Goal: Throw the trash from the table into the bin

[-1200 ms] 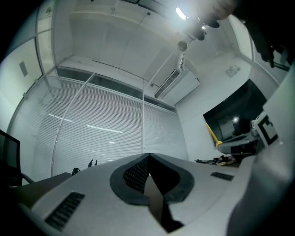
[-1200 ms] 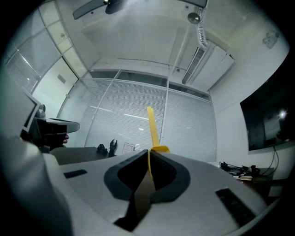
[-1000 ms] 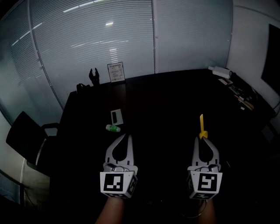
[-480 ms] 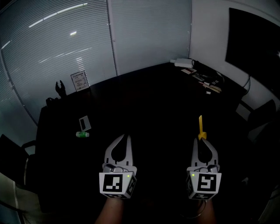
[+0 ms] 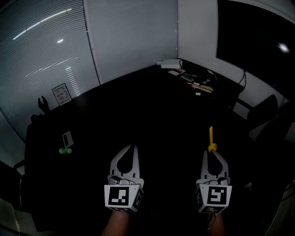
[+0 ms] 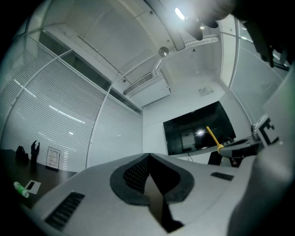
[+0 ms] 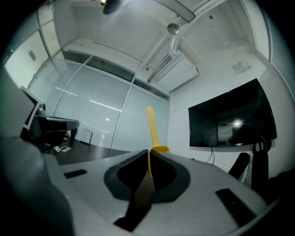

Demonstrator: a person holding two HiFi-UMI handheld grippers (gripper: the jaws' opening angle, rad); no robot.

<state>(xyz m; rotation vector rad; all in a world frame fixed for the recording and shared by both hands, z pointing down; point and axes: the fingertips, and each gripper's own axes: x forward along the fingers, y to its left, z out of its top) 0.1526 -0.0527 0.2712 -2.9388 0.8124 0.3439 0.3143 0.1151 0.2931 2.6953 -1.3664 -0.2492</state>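
dim and underexposed from the head, dark table (image 5: 152,115) nearly lost in black. brighter in both gripper views, lit from a ceiling lamp (image 6: 180,13) blown to glare; streaky reflections on the blinds (image 5: 41,55). strong fisheye bending, black vignetted corners, near foreground soft.

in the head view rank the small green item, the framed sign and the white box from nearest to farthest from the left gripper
1. Green item, lying on the table off to the left of the left gripper.
2. Framed sign, standing at the far left edge.
3. White box, at the far corner, ahead and to the right.
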